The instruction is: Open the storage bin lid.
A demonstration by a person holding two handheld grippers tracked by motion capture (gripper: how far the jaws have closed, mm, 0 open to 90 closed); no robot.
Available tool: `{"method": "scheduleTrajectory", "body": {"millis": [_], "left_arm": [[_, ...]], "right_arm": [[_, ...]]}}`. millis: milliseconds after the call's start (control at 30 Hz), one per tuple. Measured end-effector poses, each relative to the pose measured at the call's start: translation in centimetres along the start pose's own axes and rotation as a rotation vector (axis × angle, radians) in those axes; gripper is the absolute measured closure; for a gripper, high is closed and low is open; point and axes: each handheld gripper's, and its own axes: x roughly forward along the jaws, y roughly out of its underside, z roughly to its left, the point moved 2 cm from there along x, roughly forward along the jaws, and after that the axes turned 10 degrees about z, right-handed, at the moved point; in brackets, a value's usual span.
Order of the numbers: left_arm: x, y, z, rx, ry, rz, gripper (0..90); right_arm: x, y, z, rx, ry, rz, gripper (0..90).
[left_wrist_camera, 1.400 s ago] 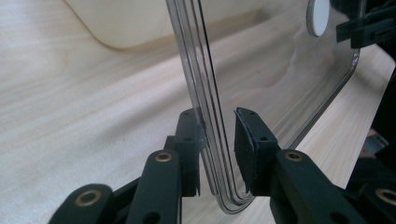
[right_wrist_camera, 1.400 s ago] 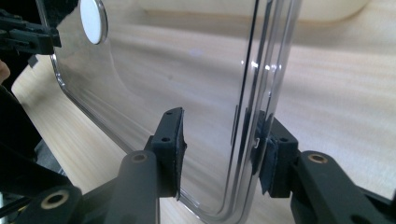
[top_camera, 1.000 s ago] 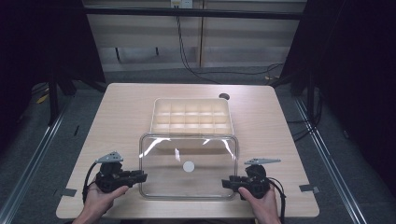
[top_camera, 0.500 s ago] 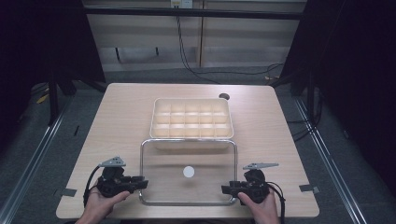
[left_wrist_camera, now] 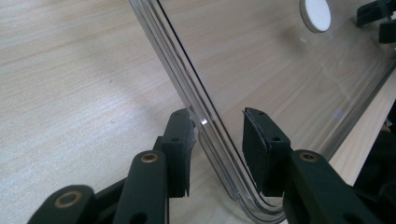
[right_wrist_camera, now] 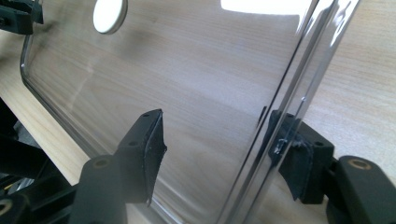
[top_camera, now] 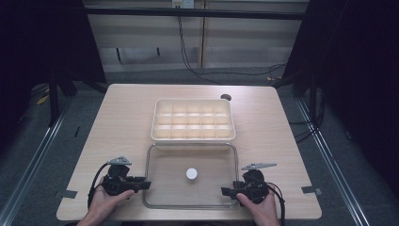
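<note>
Lid [top_camera: 190, 175] lower, grippers newly parted

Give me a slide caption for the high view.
Clear lid lies flat before the divided box, both grippers open at its edges.

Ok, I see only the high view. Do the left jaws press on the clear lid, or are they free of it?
Observer: The left gripper has just been opening its jaws. The rim of the clear lid runs between them, and a gap shows at the pad over the lid.
Operator: And the right side?
Observer: The right gripper has also just been opening. The rim is between its jaws, and the pad over the lid stands clear of it.
Operator: Is the lid down?
Observer: It seems to lie flat on the table; the wood grain shows sharply through it.
</note>
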Motion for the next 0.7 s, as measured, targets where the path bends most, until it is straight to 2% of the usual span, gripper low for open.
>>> {"method": "scheduleTrajectory", "body": {"millis": [167, 233, 333, 367, 533, 633, 700], "left_arm": [[0.22, -0.16, 0.21, -0.008, 0.004, 0.002, 61.9], [0.34, -0.17, 0.21, -0.012, 0.000, 0.018, 61.0], [0.55, -0.24, 0.23, -0.022, -0.006, 0.026, 59.0], [0.52, -0.28, 0.32, -0.021, -0.014, 0.025, 58.7], [0.43, -0.36, 0.60, -0.032, -0.016, 0.016, 57.4], [0.47, -0.40, 0.43, -0.023, -0.016, 0.020, 53.6], [0.51, -0.43, 0.37, -0.024, -0.028, 0.008, 51.0]], "right_arm": [[-0.01, 0.03, 0.05, 0.003, 0.009, -0.002, 35.8], [-0.01, 0.01, 0.08, 0.001, 0.018, -0.002, 34.4], [-0.03, -0.08, 0.11, -0.015, 0.071, -0.001, 34.8], [-0.04, -0.10, 0.11, -0.016, 0.075, 0.001, 34.5], [-0.10, -0.14, -0.20, -0.008, 0.068, -0.009, 34.7], [-0.11, -0.26, -0.51, -0.002, 0.045, -0.016, 35.0], [-0.17, -0.47, -0.79, -0.003, 0.056, -0.027, 36.7]]}}
